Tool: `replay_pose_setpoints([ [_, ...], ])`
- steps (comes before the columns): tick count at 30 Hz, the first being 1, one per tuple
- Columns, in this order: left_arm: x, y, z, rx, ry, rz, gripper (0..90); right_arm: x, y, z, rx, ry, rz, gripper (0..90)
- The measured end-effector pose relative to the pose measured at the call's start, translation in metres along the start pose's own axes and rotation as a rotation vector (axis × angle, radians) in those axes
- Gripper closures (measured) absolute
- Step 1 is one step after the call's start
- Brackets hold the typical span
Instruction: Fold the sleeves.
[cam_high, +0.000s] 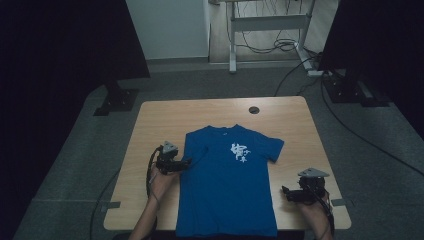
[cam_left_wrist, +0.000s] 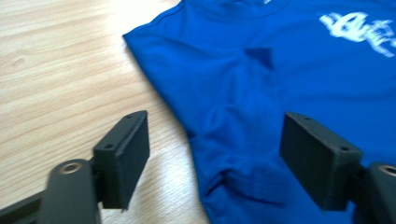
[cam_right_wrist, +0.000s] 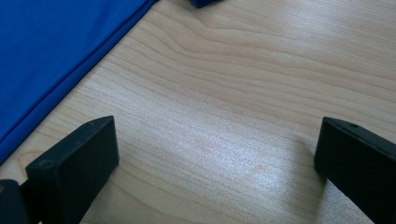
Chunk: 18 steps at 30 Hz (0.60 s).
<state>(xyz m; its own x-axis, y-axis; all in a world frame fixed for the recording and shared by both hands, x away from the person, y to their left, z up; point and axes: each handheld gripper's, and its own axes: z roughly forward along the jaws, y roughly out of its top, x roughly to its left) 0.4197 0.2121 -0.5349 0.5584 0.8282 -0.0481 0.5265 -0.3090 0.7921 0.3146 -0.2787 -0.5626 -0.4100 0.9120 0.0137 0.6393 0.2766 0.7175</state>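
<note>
we see a plain royal-blue t-shirt (cam_high: 227, 187) with a white brush-stroke print (cam_high: 239, 152) on its chest, lying on a pale wood-grain table (cam_high: 150, 130); both grippers' jaws are matte black.

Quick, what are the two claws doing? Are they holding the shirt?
Left claw: open, jaws on either side of the blue shirt's edge, not pinching it.
Right claw: open, holding nothing, over the bare table.

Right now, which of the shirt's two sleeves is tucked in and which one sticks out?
On the blue T-shirt, the sleeve on the right hand-held gripper side sticks out. The one by the left hand-held gripper is folded in, leaving a straight edge.
</note>
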Motion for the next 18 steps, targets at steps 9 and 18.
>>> replay_pose_setpoints([
  [9, -0.008, 0.009, -0.02, -0.043, -0.022, 0.007, 16.1, 0.0, 0.0, 0.0, 0.0, 0.0, 0.0, 0.0],
  [18, -0.012, 0.008, -0.046, -0.065, -0.012, 0.02, 16.5, 0.0, 0.0, 0.0, 0.0, 0.0, 0.0, 0.0],
])
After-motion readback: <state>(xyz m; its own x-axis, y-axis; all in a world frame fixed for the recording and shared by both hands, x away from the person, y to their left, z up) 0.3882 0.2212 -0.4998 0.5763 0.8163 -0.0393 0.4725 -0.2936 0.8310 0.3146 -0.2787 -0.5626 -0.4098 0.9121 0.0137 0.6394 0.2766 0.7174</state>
